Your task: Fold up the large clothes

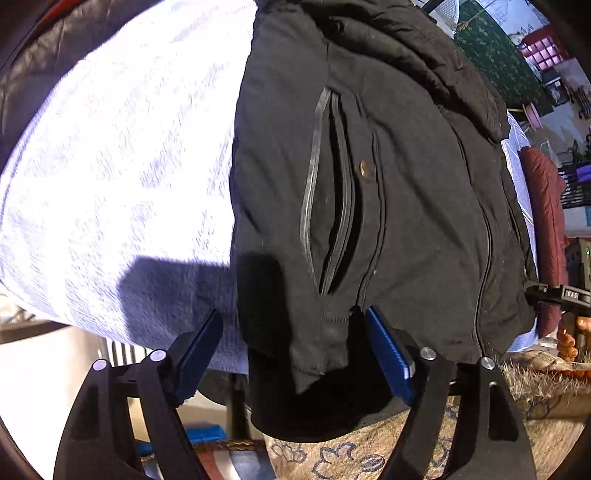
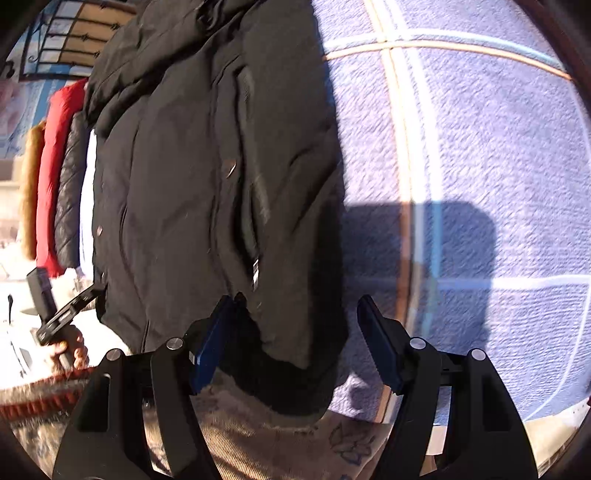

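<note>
A large black padded jacket [image 1: 388, 184] lies on a lilac blanket [image 1: 122, 177], zip pocket [image 1: 332, 192] up; its hem hangs over the near edge. My left gripper [image 1: 295, 332] is open, its blue fingers [image 1: 388, 350] either side of the hem's left corner, not closed on it. In the right wrist view the same jacket [image 2: 207, 177] lies on the blanket [image 2: 480, 166]. My right gripper [image 2: 295, 325] is open around the hem's right corner, left finger [image 2: 210, 343] touching the fabric. Each view shows the other gripper at the jacket's far corner, the right one [image 1: 554, 295] and the left one [image 2: 66, 314].
A patterned rug [image 1: 369, 454] covers the floor below the blanket's edge. Red, dark quilted and tan garments [image 2: 55, 177] lie beyond the jacket's left side. A window grille [image 2: 74, 33] and room clutter [image 1: 546, 74] are in the background.
</note>
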### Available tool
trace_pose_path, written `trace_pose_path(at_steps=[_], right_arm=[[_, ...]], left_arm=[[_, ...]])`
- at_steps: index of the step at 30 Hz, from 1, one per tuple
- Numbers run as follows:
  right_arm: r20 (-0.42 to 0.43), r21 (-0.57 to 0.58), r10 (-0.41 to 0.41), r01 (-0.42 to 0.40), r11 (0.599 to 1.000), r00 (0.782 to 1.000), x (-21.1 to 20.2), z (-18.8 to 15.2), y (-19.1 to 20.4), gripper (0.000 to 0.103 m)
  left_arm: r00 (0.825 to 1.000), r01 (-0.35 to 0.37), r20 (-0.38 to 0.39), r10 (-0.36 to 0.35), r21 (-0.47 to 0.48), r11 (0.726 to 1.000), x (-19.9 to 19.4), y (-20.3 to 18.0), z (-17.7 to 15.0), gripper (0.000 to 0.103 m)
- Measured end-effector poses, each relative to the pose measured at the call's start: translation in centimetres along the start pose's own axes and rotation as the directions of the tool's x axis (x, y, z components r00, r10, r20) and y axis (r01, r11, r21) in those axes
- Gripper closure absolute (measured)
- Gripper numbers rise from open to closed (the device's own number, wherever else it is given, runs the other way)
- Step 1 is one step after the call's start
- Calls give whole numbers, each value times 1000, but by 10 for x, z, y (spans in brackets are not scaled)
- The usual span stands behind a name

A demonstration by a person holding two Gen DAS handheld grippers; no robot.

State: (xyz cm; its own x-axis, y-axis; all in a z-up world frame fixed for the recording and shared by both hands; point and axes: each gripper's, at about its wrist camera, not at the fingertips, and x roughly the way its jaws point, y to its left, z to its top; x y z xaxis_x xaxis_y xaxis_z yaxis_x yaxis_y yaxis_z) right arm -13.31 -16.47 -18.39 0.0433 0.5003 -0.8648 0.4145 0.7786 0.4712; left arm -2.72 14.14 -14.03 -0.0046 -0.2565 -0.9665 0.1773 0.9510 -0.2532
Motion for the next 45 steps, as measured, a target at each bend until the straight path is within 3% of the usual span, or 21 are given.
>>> trace_pose_path(at_steps=[5, 10, 13, 15, 18, 22, 28, 32, 37, 43, 45], right_arm=[[-44, -33, -16, 14, 999, 999, 15, 3, 16, 41], [-64, -35, -28, 26, 999, 998, 19, 2, 19, 48], [-67, -35, -21, 18, 999, 998, 22, 1, 23, 56], [-66, -47, -12, 9, 999, 998, 19, 1, 24, 68], [-64, -77, -19, 14, 997, 998, 13, -4, 29, 77], [-61, -98, -19, 13, 995, 998, 3, -1, 36, 81], [-2, -127, 47, -47, 991, 999, -24, 6, 53, 83], [73, -101, 180, -172, 980, 981, -54, 30, 69, 83], [199, -106, 271, -254, 961, 942, -93, 88, 91, 83], [337, -92, 286, -270, 958, 897, -138, 166, 105, 83], [371, -67, 286, -282, 957, 883, -148, 185, 102, 83]], left_arm=[[1000, 21, -16, -21, 0, 1000, 11, -1, -4, 32], [999, -10, -35, 11, 34, 999, 19, -16, 4, 38], [999, -16, -44, 19, 49, 999, 21, -20, 5, 44], [999, -5, -45, 8, 61, 998, 19, -24, 6, 54], [999, -13, -43, 17, 88, 996, 15, -29, 6, 64], [999, -18, -33, 22, 111, 994, 7, -32, 8, 71], [999, 12, 29, -15, 108, 994, -19, -42, 24, 80], [990, 44, 129, -63, 143, 989, -52, -58, 54, 82], [962, 31, 257, -88, 215, 976, -81, -84, 114, 82], [916, -33, 399, -53, 207, 978, -106, -100, 209, 83], [907, -43, 419, -41, 189, 981, -112, -98, 233, 83]])
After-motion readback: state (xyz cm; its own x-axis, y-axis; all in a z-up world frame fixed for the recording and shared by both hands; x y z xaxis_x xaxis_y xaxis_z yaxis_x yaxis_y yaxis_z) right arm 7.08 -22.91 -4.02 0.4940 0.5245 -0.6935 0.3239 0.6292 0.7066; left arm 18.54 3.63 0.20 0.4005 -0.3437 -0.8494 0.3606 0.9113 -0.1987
